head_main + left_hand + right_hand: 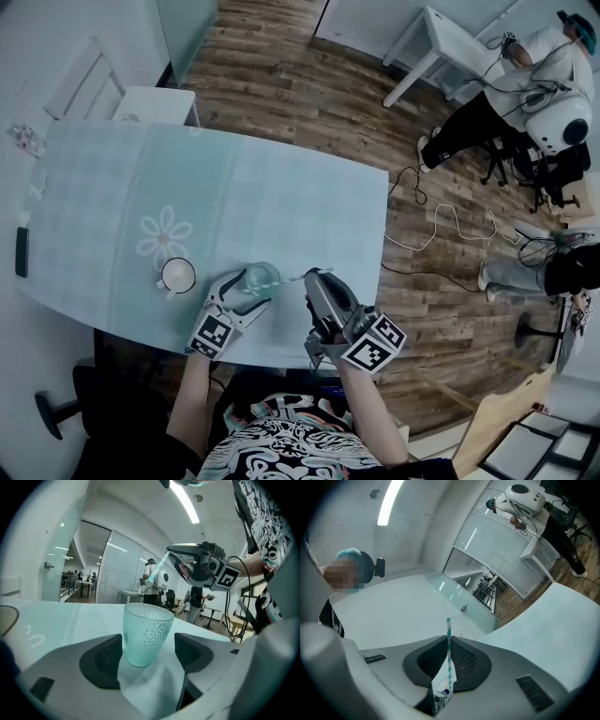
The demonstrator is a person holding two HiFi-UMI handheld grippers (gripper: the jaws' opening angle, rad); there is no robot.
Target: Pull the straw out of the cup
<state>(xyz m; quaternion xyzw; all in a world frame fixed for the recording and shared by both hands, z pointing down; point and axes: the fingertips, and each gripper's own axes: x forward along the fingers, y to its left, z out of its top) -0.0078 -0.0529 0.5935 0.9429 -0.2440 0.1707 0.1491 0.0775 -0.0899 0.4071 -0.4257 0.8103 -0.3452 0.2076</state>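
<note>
The striped straw [157,570] is pinched in the right claw [315,277], its lower end slanted just above the dotted cup [146,632], which is bracketed, unsqueezed, by the spread left claw [244,286].

A white mug [176,275] stands on the counter [281,187] just left of the left tongs [253,286], close under a printed daisy [165,234] on the cloth. Further left, at the counter's edge, lies a dark flat device [21,251]. Beyond the tongs, a white chair [89,84] stands at the counter's far corner. Well right of the right tongs [314,275], cables [450,220] trail over the wooden floor [281,84] toward a person [548,61] near a white table [436,42].
</note>
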